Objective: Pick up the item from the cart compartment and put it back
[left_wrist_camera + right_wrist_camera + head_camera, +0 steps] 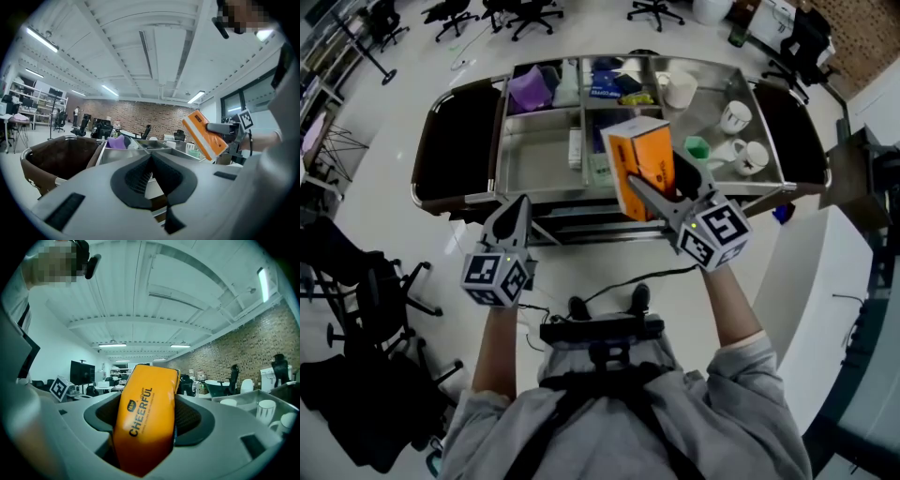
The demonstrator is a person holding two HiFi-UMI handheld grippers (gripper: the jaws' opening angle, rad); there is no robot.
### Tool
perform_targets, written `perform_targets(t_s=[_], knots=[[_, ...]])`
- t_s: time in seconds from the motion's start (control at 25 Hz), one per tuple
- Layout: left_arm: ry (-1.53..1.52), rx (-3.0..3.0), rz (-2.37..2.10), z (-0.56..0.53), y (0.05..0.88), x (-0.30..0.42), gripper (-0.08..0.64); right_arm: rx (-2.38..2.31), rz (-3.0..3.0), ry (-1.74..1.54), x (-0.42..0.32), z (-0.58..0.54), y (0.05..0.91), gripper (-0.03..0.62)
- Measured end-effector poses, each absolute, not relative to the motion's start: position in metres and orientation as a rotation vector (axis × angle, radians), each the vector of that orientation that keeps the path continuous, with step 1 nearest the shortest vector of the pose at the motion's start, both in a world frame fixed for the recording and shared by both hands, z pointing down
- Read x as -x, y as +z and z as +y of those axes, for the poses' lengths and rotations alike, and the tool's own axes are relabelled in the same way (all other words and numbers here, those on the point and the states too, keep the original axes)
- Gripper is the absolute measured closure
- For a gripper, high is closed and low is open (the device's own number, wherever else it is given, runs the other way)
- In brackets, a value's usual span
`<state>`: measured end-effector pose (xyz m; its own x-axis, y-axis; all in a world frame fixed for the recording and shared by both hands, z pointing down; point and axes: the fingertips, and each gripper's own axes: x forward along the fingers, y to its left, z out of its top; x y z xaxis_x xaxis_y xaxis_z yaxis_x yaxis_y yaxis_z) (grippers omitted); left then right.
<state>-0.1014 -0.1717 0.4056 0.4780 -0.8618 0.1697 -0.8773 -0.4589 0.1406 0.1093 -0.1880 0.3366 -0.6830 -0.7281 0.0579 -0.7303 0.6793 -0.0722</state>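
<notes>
My right gripper [661, 187] is shut on an orange box [639, 167] with a white top, held up above the front rail of the metal cart [539, 159]. In the right gripper view the orange box [144, 413] fills the gap between the jaws and reads CHEERFUL. My left gripper [517, 214] hangs in front of the cart with its jaws together and nothing in them. From the left gripper view the jaws [151, 161] meet at the tips, and the orange box [205, 134] shows at the right in the other gripper.
The cart compartments hold a purple item [528, 89], blue packets [607, 84], a green piece [697, 147] and white mugs [735, 117]. Brown bags [455, 141] hang at both cart ends. Office chairs [356, 281] stand at the left.
</notes>
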Motion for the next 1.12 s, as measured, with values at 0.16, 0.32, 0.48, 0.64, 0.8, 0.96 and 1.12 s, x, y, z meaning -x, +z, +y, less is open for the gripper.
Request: perform_targets(t_s=[0.16, 0.32, 0.48, 0.64, 0.8, 0.96, 1.12], knots=[[0.106, -2.533, -1.484, -0.170, 0.405, 0.093, 0.560, -1.274, -2.874, 0.149, -0.132, -0.175, 0.345, 0.242], [0.104, -2.541, -1.478, -0.170, 0.404, 0.089, 0.560, -1.275, -2.863, 0.121, -0.147, -0.163, 0.353, 0.241], [0.113, -2.550, -1.471, -0.170, 0.403, 0.085, 0.560, -1.301, -2.848, 0.131, -0.163, -0.157, 0.363, 0.241], [0.148, -2.572, -1.463, -0.171, 0.403, 0.080, 0.560, -1.322, -2.827, 0.155, -0.171, -0.156, 0.372, 0.241], [0.181, -2.587, -1.488, -0.171, 0.403, 0.076, 0.560, -1.329, -2.818, 0.159, -0.174, -0.156, 0.376, 0.242], [0.214, -2.616, -1.489, -0.171, 0.404, 0.071, 0.560, -1.322, -2.812, 0.166, -0.174, -0.158, 0.379, 0.242], [0.210, -2.598, -1.495, -0.169, 0.403, 0.070, 0.560, -1.304, -2.809, 0.167, -0.170, -0.160, 0.379, 0.241]])
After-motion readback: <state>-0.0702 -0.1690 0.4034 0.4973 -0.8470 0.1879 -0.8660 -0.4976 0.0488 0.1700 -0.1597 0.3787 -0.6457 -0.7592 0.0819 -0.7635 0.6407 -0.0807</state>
